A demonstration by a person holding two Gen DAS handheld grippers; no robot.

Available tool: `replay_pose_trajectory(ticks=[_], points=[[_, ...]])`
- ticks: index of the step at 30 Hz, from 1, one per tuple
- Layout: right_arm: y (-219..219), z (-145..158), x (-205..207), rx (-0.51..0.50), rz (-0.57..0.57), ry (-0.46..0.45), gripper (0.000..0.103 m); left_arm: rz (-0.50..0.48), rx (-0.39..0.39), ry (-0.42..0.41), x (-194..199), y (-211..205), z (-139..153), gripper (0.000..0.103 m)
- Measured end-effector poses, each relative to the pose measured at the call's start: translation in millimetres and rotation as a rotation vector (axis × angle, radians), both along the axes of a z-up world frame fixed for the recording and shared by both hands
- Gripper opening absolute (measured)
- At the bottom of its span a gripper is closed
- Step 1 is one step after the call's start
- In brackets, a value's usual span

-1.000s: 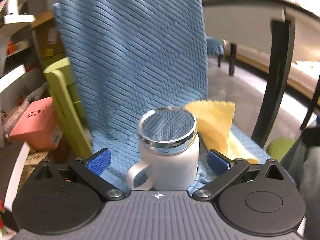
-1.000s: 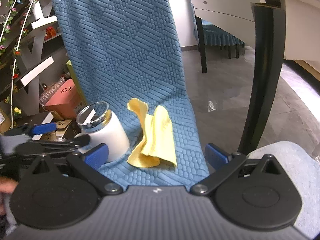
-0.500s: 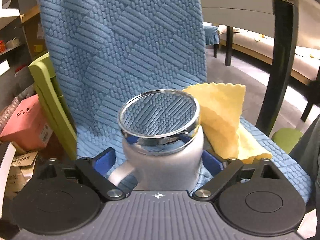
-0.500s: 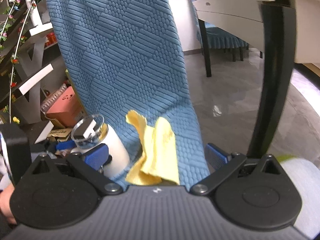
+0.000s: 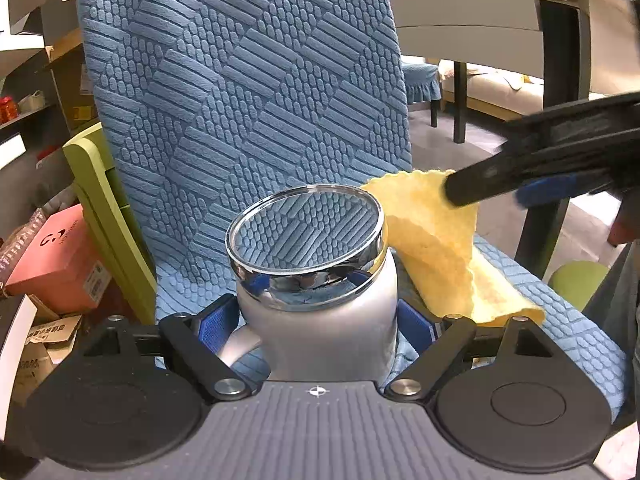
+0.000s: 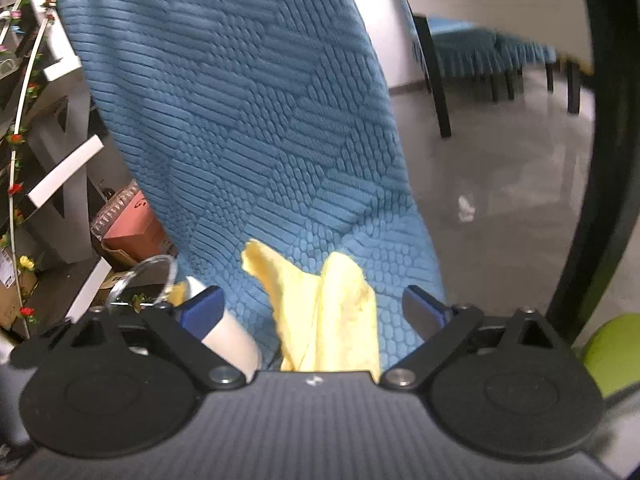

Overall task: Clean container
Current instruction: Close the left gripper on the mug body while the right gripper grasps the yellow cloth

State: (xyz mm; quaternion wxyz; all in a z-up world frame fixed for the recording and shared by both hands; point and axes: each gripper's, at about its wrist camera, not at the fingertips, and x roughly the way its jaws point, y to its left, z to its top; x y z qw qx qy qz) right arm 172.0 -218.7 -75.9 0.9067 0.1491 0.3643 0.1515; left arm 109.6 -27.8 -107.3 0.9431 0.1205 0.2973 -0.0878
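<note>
Gripping the white mug from both sides, the left claw has its blue pads pressed right up against the body, so it's clamped on it. The mug sits on the seat of a chair with a blue textured cover, upright, and its shiny metal rim faces up toward the camera. The handle pokes out on the mug's left, next to the left pad.

Just to the right of the mug, and close enough that it looks to be touching it, there's a crumpled yellow cloth lying on the same seat, one corner standing up against the chair back. In the left wrist view the right claw comes in from the right of the mug, and its dark finger overlaps the top corner of that cloth.

From the right wrist view, the right claw is spread wide apart with nothing pinched in it. The cloth sits in the gap between its two blue pads, and I can't tell if they're touching it at all. The mug shows up to the cloth's left, partly hidden behind the left pad.

A pink box sits off beyond the mug's left, past the chair edge.
</note>
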Motion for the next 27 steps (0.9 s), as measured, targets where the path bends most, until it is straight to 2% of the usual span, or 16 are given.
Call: replay_pose_trajectory(ticks=[5,11,16,18,20,21,22,23,27], points=[[10,-27,31,0.012,0.024,0.066,0.09,0.004,-0.001,-0.01,-1,0,-1,0.089],[15,-34,38,-0.003,0.037,0.08,0.087,0.003,-0.006,-0.012,-1,0,-2,0.089],[19,-39,42,-0.019,0.045,0.088,0.072,0.011,-0.008,-0.008,0,0,-2,0.09],[20,-40,44,-0.026,0.049,0.091,0.07,0.012,-0.007,-0.004,2,0,-2,0.09],[22,-42,46,-0.032,0.053,0.094,0.062,0.011,-0.009,0.001,2,0,-2,0.09],[23,-43,47,-0.036,0.054,0.096,0.05,0.013,-0.012,0.002,2,1,-1,0.09],[24,-44,48,-0.039,0.056,0.097,0.033,0.015,-0.012,0.003,2,1,-1,0.091],[24,-45,49,-0.042,0.058,0.099,0.027,0.017,-0.011,0.004,3,0,-1,0.091],[27,-49,52,-0.055,0.065,0.105,0.023,0.018,-0.012,0.008,3,0,-2,0.091]])
